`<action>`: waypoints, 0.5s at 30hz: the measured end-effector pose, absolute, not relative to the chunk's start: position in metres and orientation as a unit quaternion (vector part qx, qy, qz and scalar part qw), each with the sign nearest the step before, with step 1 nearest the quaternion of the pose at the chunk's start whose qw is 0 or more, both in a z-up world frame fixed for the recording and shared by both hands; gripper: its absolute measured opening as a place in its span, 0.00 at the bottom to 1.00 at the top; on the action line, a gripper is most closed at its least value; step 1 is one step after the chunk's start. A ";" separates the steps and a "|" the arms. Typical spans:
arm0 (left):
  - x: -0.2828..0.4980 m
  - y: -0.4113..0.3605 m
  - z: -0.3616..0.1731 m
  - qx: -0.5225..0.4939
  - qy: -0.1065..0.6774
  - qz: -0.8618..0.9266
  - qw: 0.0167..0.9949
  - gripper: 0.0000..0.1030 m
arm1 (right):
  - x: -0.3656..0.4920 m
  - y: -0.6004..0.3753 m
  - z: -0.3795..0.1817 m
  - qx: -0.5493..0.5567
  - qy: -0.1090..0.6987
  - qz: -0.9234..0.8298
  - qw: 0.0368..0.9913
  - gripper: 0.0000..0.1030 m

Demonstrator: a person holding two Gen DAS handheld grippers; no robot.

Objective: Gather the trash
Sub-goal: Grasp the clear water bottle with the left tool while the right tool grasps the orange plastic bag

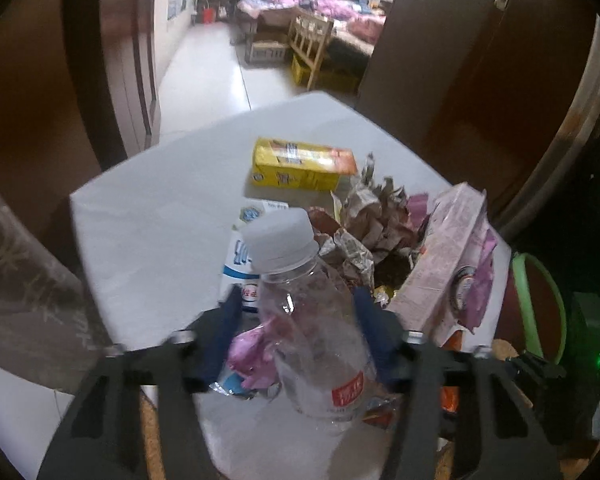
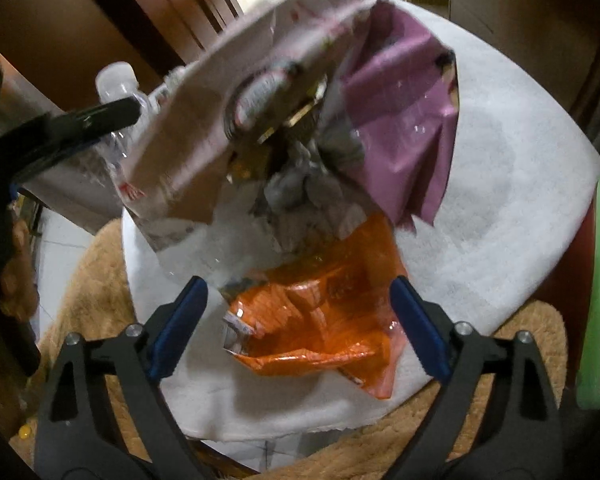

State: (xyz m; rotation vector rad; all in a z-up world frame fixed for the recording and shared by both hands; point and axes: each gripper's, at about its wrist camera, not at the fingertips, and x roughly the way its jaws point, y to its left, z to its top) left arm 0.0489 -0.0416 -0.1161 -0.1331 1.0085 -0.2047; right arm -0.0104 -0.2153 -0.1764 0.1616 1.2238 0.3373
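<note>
**Now both grippers are over the trash pile**

Now the left gripper (image 1: 296,316) is standing around a clear bottle (image 1: 316,336) in the lower middle of the left wrist view. Its blue pads (image 1: 370,320) are lying close along both sides of the bottle, about half open, but I cannot tell if they are really pressing on it. The bottle is leaning, with its white cap (image 1: 278,238) pointing to the upper part of the frame. Under it a pink wrapper (image 1: 250,354) is lying on the white table (image 1: 148,220). Right of the bottle, crumpled paper (image 1: 376,216) and a pink carton (image 1: 440,264) are forming a pile, and a yellow box (image 1: 300,164) is lying above them, apart from the pile. A green rim (image 1: 548,292) is showing at the right edge.

In the right wrist view the right gripper (image 2: 300,308) is standing wide open, holding nothing. An orange wrapper (image 2: 320,316) is lying between its fingers (image 2: 420,328), not touching the pads. Above it, a purple bag (image 2: 404,120) is sitting at the upper right.
</note>
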 end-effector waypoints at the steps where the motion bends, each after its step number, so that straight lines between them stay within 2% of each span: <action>1: 0.052 -0.039 -0.119 -0.068 0.484 -0.098 0.867 0.44 | -0.011 -0.216 -0.179 0.077 0.575 0.155 0.800 0.79; 2: 0.053 -0.039 -0.121 -0.072 0.485 -0.097 0.866 0.43 | -0.011 -0.218 -0.183 0.084 0.583 0.150 0.794 0.76; 4: 0.056 -0.038 -0.124 -0.083 0.490 -0.100 0.862 0.40 | -0.012 -0.222 -0.192 0.114 0.584 0.161 0.788 0.55; 5: 0.055 -0.035 -0.121 -0.087 0.487 -0.099 0.863 0.40 | -0.012 -0.223 -0.190 0.131 0.577 0.170 0.788 0.52; 7: 0.051 -0.030 -0.112 -0.096 0.470 -0.092 0.873 0.40 | -0.007 -0.225 -0.185 0.124 0.568 0.167 0.797 0.32; 8: 0.050 -0.027 -0.108 -0.097 0.464 -0.088 0.876 0.40 | -0.006 -0.224 -0.182 0.119 0.561 0.164 0.802 0.31; 9: 0.046 -0.023 -0.100 -0.098 0.453 -0.083 0.882 0.40 | -0.004 -0.224 -0.185 0.122 0.558 0.164 0.805 0.26; 15: 0.036 -0.004 -0.074 -0.110 0.405 -0.047 0.906 0.40 | -0.014 -0.231 -0.166 0.142 0.518 0.158 0.828 0.25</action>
